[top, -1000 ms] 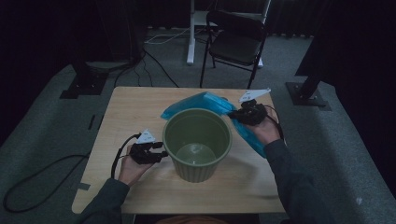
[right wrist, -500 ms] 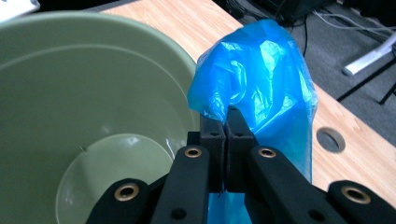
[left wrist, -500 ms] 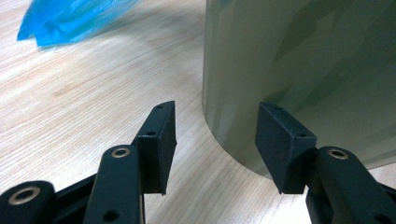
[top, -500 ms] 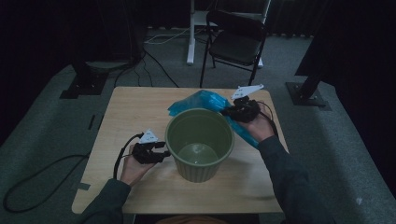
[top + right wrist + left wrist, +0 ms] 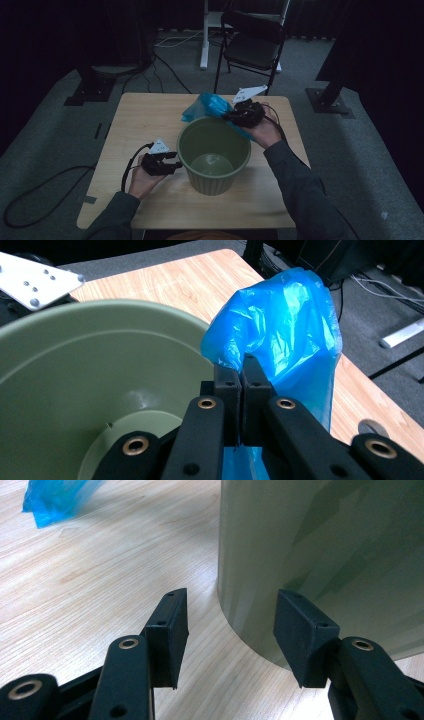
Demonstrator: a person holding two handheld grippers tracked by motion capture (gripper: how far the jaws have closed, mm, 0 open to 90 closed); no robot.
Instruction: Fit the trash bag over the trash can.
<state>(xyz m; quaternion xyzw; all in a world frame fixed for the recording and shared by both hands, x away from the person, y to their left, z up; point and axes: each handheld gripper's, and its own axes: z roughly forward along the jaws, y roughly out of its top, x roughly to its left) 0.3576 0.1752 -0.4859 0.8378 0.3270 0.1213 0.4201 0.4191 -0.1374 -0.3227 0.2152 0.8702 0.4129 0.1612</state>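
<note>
Now that your right gripper, clamped on the blue bag, has risen toward the bin's far rim, lining can begin. Your left gripper, jaws apart, waits beside the bin wall on the counter.

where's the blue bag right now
The blue plastic bag lies at the table's far side behind the green bucket, pinched in the right gripper over the bucket's far-right rim.

A dim lab or studio – black curtains, carpet, folding chair.
</note>
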